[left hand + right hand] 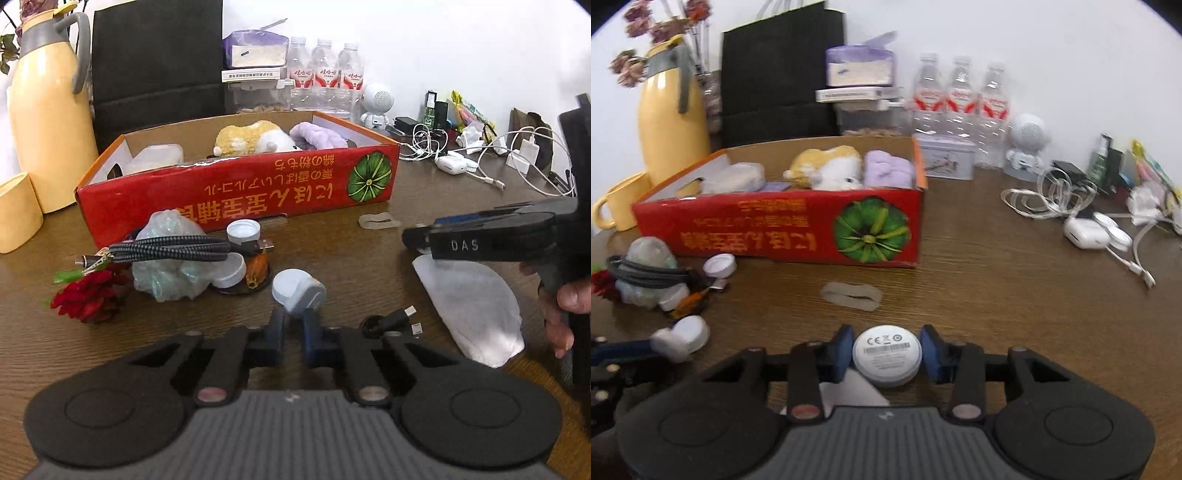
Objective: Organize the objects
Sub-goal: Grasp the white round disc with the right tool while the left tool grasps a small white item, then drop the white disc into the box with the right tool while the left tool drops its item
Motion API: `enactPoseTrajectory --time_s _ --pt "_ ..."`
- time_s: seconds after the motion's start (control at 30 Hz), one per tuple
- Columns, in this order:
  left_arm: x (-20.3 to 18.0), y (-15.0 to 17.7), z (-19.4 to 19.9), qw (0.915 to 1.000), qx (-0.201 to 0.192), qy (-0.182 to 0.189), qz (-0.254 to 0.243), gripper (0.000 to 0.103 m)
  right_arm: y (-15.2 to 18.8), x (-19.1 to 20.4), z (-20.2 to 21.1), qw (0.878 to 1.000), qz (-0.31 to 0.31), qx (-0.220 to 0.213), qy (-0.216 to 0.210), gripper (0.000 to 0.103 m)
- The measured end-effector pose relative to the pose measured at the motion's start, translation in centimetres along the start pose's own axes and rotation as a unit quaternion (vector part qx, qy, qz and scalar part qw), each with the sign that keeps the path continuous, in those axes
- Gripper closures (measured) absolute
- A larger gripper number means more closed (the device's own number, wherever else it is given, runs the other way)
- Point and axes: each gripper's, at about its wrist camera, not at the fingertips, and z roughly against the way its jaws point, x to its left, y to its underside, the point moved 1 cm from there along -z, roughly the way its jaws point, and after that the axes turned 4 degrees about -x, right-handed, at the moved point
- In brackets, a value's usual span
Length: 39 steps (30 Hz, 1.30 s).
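Observation:
My left gripper (293,321) is shut on the lower edge of a pale blue round lid (299,291), close above the wooden table. The right wrist view shows the same lid (681,338) at the far left. My right gripper (886,350) has its blue pads (844,350) against both sides of a white round disc (886,356) with printed marks, shut on it over a white cloth (472,306). Behind both stands the open red cardboard box (236,192) (757,229), holding a yellow-white plush toy (251,138) and a purple soft item (317,136).
Left of the lid lie a braided cable (166,249) over a crumpled plastic bag, white caps (243,230) and a red rose (88,291). A clear flat piece (851,295) lies before the box. A yellow jug (48,110), water bottles (960,99) and cables (1049,195) line the back.

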Motion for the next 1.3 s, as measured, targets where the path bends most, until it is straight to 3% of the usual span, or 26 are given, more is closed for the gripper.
enactPoseTrajectory --time_s 0.13,0.2,0.3,0.33,0.4,0.57,0.7,0.83,1.0,1.17,1.3 --pt "-0.1 -0.1 0.5 0.9999 -0.015 0.005 0.002 0.090 -0.5 0.4 1.9 0.999 0.000 -0.050 0.005 0.065" --pt "-0.3 -0.4 0.6 0.9998 -0.019 0.007 -0.004 0.076 -1.0 0.3 3.2 0.997 -0.012 -0.075 0.005 0.065" --pt "-0.6 -0.7 -0.1 0.9998 -0.013 0.012 -0.010 0.070 -1.3 0.0 5.0 0.995 -0.026 -0.094 -0.003 0.065" --pt "-0.7 -0.9 -0.5 0.9998 -0.007 0.011 -0.012 0.071 -1.3 -0.1 5.4 0.995 -0.028 -0.095 -0.006 0.065" --pt "-0.9 -1.0 -1.0 0.9998 -0.003 0.001 -0.018 0.092 -0.9 0.0 6.1 0.995 -0.033 -0.093 -0.013 0.065" --pt "-1.1 -0.5 1.4 0.9991 -0.028 0.001 -0.031 0.093 0.9 1.0 7.9 0.996 -0.019 -0.084 -0.013 0.064" --pt "-1.0 0.4 5.0 0.9988 -0.038 -0.027 -0.011 0.093 3.4 1.7 9.6 0.998 -0.006 -0.061 -0.003 0.065" --pt "-0.8 1.9 9.8 0.9987 -0.043 -0.016 0.023 0.094 5.8 2.7 12.9 0.998 -0.016 -0.059 -0.028 0.065" --pt "-1.0 3.1 13.6 0.9986 -0.043 0.000 0.030 0.094 8.1 4.6 16.0 0.997 -0.015 -0.045 -0.067 0.065" --pt "1.0 0.3 13.8 0.9972 -0.072 0.014 0.017 0.093 6.4 5.6 16.8 0.993 -0.010 -0.060 -0.100 0.065" --pt "3.4 -4.6 11.8 0.9956 -0.089 0.025 -0.014 0.093 2.5 6.4 15.4 0.990 0.061 -0.081 -0.102 0.065"
